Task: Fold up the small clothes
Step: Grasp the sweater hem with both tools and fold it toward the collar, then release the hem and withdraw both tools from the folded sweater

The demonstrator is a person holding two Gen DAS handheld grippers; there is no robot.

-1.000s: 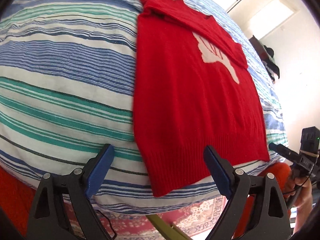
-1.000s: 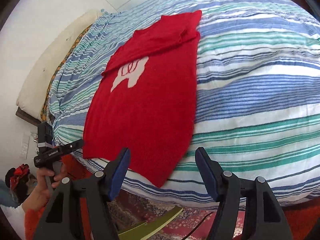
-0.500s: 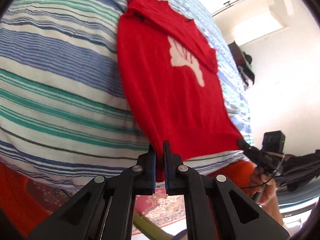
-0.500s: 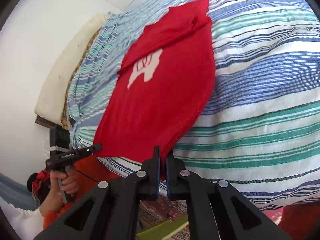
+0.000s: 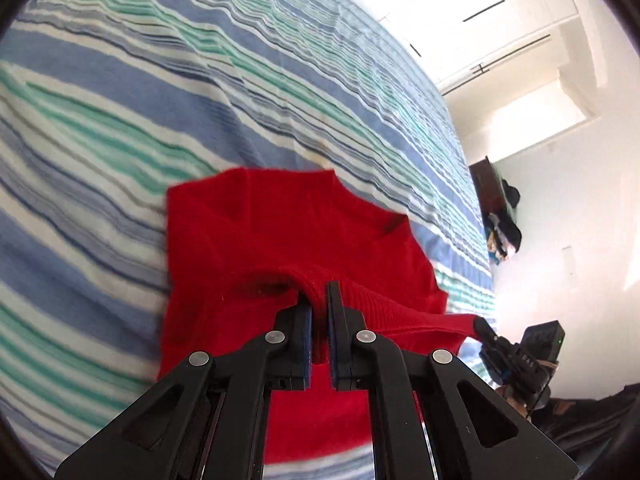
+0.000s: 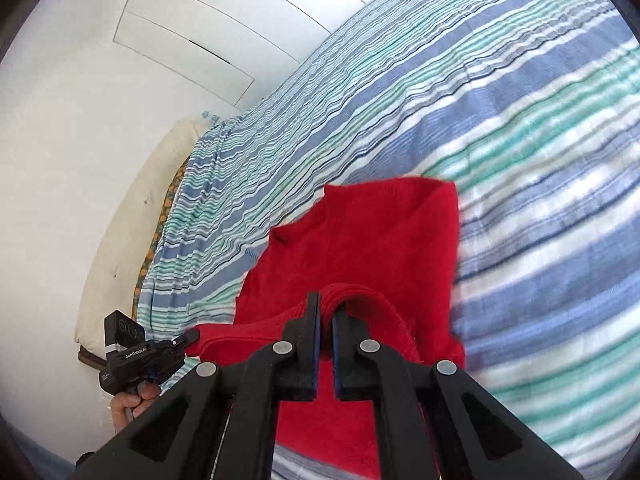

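Red sweater (image 5: 260, 232) on the striped bed (image 5: 120, 92): we clamp its ribbed hem in both the left hand-held gripper (image 5: 319, 312) and the right hand-held gripper (image 6: 326, 320), lifting it over the body.

Red sweater (image 5: 256, 232) matt fuzzy knit w/ ribbed hem, striped bedcover (image 5: 200, 80) soft crinkly woven cloth

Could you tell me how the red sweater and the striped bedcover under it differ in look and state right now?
The red sweater is one solid colour; the striped bedcover runs in blue, green and white bands. The sweater is lifted at its ribbed hem, pinched by the left gripper and the right gripper, while the bedcover lies spread flat and ungripped. The sweater covers only a small patch; the bedcover spans the whole bed. Both are soft fabric.
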